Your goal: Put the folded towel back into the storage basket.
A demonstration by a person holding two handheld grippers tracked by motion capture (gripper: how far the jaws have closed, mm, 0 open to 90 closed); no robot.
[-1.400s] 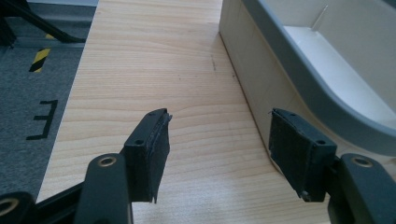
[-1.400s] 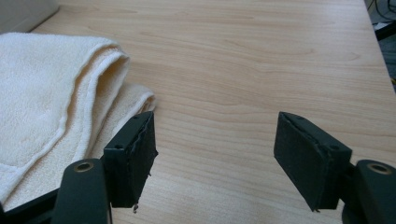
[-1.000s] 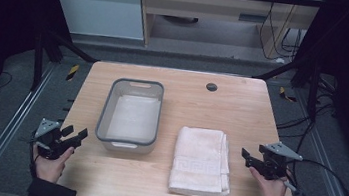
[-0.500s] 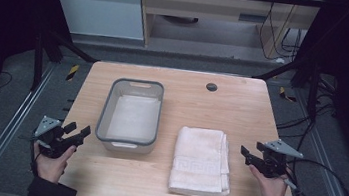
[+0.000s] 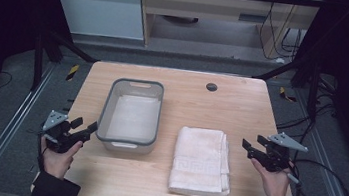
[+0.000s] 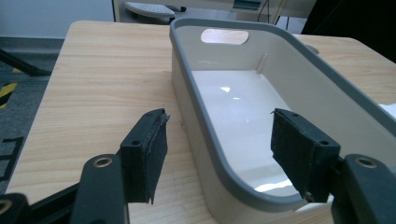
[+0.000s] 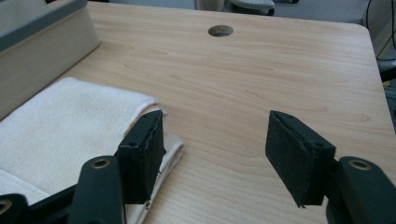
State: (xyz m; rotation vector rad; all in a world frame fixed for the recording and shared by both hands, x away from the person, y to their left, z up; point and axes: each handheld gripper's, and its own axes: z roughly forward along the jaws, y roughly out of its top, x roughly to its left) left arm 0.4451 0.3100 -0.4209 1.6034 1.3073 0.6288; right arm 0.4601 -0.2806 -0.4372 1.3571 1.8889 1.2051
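A pale tub [image 5: 132,117] with a grey rim and handle cut-outs at both short ends stands upright and empty, at about ten o'clock from the table's middle. Just beside it, at about five o'clock, a folded cream towel [image 5: 201,159] lies flat, apart from it.

One table [image 5: 231,110], with one hole [image 5: 211,87] in it. One grey bin [image 5: 130,115], one folded towel [image 5: 200,160]. Two grippers: left [image 5: 84,128], right [image 5: 252,141]. Two hands.
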